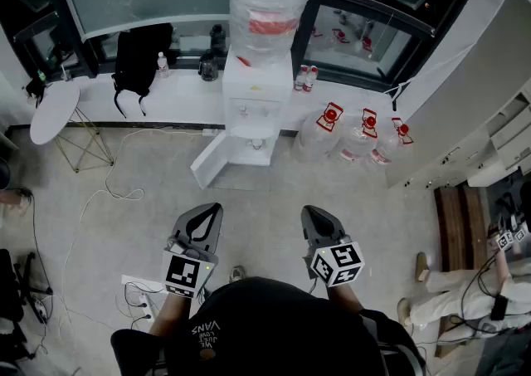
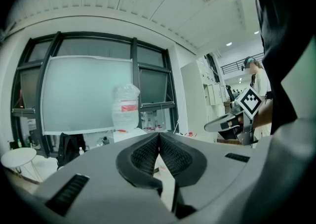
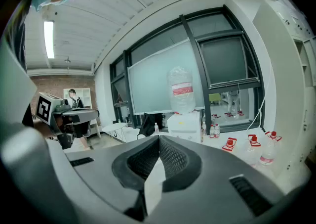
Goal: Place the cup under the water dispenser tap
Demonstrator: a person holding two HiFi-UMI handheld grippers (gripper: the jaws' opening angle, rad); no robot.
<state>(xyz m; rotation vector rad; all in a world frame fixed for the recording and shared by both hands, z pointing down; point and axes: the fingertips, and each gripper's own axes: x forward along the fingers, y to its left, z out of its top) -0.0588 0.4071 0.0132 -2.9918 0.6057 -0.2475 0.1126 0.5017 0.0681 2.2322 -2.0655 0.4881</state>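
Observation:
A white water dispenser [image 1: 251,109] with a clear bottle [image 1: 267,1] on top stands against the window wall, and its lower door [image 1: 211,163] hangs open to the left. I can make out no cup in any view. My left gripper [image 1: 212,212] and right gripper [image 1: 310,213] are held level side by side, well short of the dispenser and pointing at it. Both are shut with nothing between the pads. In the left gripper view the closed tips [image 2: 159,134] sit below the bottle [image 2: 126,107]. In the right gripper view the tips [image 3: 159,138] sit left of the dispenser [image 3: 185,123].
Several spare water bottles [image 1: 357,138] lie on the floor right of the dispenser. A round white table [image 1: 54,113] stands at the left, and a black backpack [image 1: 141,55] rests on the sill. Cables [image 1: 108,192] and a power strip [image 1: 137,287] lie at the left. A person [image 1: 465,291] sits at the right.

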